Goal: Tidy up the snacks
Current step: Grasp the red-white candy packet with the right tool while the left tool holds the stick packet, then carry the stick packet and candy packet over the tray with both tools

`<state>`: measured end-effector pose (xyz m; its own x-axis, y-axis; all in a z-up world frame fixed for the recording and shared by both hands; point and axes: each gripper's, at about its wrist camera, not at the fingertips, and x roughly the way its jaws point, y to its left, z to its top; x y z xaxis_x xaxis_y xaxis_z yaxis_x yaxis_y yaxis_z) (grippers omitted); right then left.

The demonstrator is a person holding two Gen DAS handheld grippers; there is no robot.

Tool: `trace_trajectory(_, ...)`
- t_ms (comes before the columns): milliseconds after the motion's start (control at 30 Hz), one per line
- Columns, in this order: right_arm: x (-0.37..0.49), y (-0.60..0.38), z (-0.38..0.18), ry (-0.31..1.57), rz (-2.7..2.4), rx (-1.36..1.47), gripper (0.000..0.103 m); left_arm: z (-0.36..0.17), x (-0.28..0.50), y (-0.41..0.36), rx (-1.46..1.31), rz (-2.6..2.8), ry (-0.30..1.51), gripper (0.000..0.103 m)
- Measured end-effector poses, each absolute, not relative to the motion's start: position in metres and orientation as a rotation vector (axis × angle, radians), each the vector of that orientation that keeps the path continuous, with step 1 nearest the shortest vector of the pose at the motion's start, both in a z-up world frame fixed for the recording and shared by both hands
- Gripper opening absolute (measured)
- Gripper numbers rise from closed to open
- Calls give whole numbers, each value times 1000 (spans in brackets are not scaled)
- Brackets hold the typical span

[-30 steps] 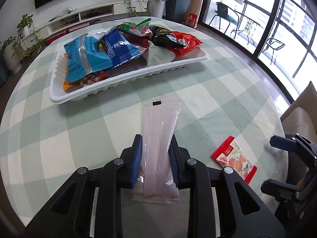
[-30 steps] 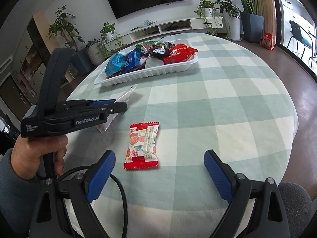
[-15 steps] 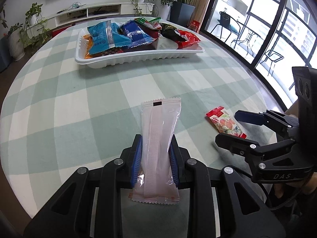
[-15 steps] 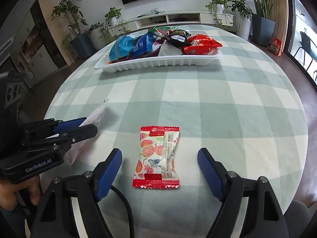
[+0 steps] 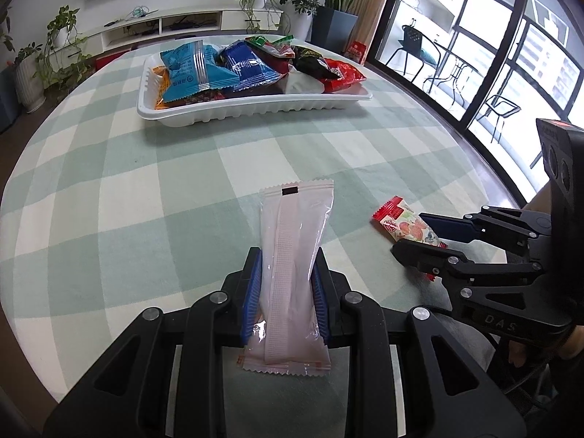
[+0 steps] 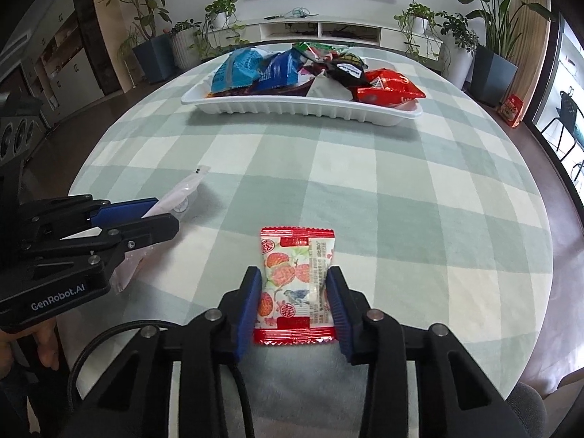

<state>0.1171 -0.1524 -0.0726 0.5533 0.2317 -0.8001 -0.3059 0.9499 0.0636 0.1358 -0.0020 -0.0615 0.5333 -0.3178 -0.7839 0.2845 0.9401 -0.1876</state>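
bare checked tablecloth open up to snack-heaped white tray

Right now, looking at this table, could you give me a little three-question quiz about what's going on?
1. True or false: the left gripper holds a pale pink packet.
2. What lies between the closing jaws of the right gripper? A) a blue bag B) a red and white candy packet C) nothing
3. Fill in: the other snacks are piled in a white ____.

Key: 1 true; 2 B; 3 tray.
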Motion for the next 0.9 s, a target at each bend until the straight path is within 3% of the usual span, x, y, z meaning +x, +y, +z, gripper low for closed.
trace_trajectory(900,116,-214,-45,897,307,177,34,-26,132,14,-106,-374,866,24)
